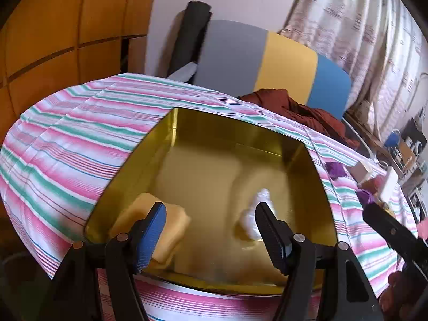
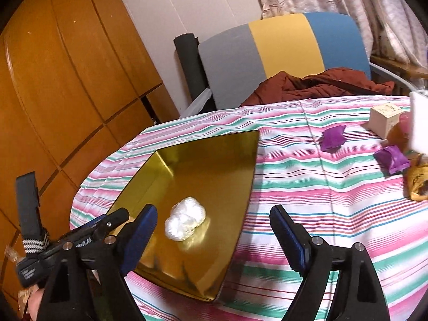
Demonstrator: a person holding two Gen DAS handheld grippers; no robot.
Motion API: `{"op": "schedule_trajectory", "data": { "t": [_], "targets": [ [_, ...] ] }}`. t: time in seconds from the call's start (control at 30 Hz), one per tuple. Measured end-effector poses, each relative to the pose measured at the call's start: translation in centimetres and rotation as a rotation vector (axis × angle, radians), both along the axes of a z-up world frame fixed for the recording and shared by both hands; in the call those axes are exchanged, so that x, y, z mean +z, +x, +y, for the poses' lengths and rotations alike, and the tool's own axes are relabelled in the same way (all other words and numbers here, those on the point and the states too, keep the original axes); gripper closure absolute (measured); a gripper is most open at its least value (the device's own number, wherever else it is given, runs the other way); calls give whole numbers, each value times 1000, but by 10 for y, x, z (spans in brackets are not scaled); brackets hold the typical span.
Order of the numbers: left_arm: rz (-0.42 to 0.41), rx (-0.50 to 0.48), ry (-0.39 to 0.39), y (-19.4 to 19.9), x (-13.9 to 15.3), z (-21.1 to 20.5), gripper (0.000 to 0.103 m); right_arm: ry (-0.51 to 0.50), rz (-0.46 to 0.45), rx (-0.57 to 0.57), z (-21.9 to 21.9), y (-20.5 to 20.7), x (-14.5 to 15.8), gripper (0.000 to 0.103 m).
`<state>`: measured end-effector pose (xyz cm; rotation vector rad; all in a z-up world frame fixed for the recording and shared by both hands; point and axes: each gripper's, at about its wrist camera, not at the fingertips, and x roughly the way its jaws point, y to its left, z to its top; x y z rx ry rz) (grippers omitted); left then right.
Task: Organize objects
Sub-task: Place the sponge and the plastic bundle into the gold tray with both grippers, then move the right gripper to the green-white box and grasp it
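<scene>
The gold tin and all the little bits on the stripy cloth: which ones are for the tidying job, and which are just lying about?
For the job:
- gold tin
- white wrapped piece in the tin
- pale yellow block in the tin
- two purple wrapped pieces on the cloth

Just lying about:
- brown jacket
- striped chair
- small cream box
</scene>
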<state>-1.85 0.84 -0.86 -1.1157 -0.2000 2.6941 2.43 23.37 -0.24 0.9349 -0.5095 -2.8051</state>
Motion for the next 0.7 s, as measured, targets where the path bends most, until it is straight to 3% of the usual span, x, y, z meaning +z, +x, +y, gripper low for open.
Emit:
{"op": "schedule_trajectory", "data": {
  "t": [0.5, 0.7],
  "targets": [
    [24, -222, -18, 31, 5, 67, 33, 11, -26, -117, 50, 12, -7, 13],
    [38, -300, -10, 44, 10, 87, 33, 58, -43, -112, 64, 17, -11, 13]
  ]
}}
